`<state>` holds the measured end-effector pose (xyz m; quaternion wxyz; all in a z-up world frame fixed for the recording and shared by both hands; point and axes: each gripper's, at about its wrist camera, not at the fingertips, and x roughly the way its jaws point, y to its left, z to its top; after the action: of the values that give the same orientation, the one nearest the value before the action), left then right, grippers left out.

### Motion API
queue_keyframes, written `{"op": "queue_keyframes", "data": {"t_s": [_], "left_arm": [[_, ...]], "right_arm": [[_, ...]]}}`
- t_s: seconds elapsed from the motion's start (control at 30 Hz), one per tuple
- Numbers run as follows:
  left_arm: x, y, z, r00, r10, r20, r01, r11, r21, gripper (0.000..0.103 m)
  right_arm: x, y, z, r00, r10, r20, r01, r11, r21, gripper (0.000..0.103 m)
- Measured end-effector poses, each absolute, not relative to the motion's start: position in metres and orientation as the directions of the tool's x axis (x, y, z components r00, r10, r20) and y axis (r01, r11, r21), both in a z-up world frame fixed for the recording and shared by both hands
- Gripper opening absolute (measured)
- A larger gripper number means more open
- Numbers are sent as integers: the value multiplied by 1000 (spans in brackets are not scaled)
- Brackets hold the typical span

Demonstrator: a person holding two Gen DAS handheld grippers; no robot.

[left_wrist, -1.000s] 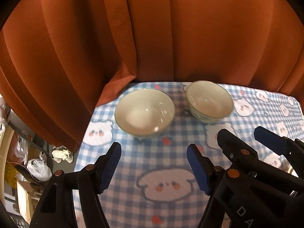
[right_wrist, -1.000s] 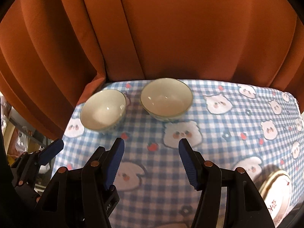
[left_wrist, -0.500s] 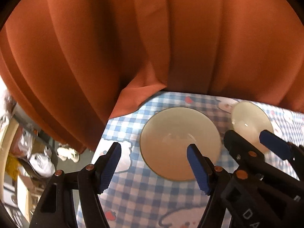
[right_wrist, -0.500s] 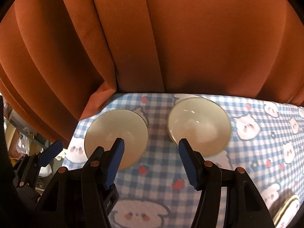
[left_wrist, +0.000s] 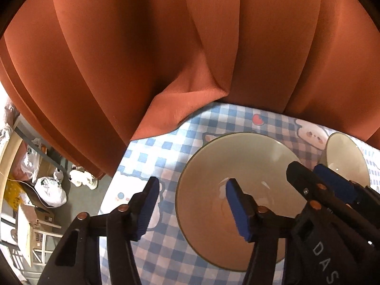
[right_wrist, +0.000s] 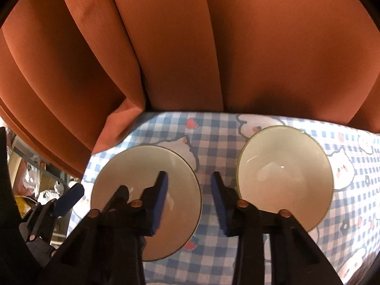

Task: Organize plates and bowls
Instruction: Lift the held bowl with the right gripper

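Observation:
Two cream bowls stand side by side on the blue checked tablecloth near its far left corner. The left bowl [left_wrist: 237, 190] [right_wrist: 133, 173] lies under both grippers. My left gripper [left_wrist: 190, 204] is open, its right finger over the bowl's inside and its left finger outside the left rim. My right gripper [right_wrist: 190, 199] is open, its left finger over the left bowl's right side and its right finger in the gap beside the right bowl [right_wrist: 285, 173] [left_wrist: 344, 161]. Both grippers are empty.
An orange curtain [left_wrist: 166, 47] hangs right behind the table and drapes onto its far left corner. The tablecloth's left edge [left_wrist: 114, 182] drops off to a floor with bags and boxes [left_wrist: 47, 190].
Both grippers have moved forward and down toward the bowls, which now look much larger. The right gripper's jaws have narrowed somewhat. The plate seen earlier at the right is out of view.

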<state>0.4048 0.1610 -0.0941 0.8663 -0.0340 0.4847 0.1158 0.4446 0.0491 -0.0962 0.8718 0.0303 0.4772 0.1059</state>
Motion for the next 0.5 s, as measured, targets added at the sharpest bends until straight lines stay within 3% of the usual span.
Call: {"op": "queue_keyframes", "data": {"t_s": [0.13,0.23,0.37,0.5], "left_arm": [[408,162,-100,496,161,-853,-239,970,45,42],[411,162,-106,479,155,-864,-237,971,42,33],[413,159,-109,475,177,-862,-248,967,61,31],[413,162,-110,475,175,-863,-253,966,56,29]], "right_arm": [[449,51,-103,504,218,-836,-166,974,154,26],[452,52,-108,493,214,-843,-172,974,146,25],[453,53,-113,489,210,-847,-178,974,139,18],[453,57,-112,494,203,-846,-191,974,122,18]]}}
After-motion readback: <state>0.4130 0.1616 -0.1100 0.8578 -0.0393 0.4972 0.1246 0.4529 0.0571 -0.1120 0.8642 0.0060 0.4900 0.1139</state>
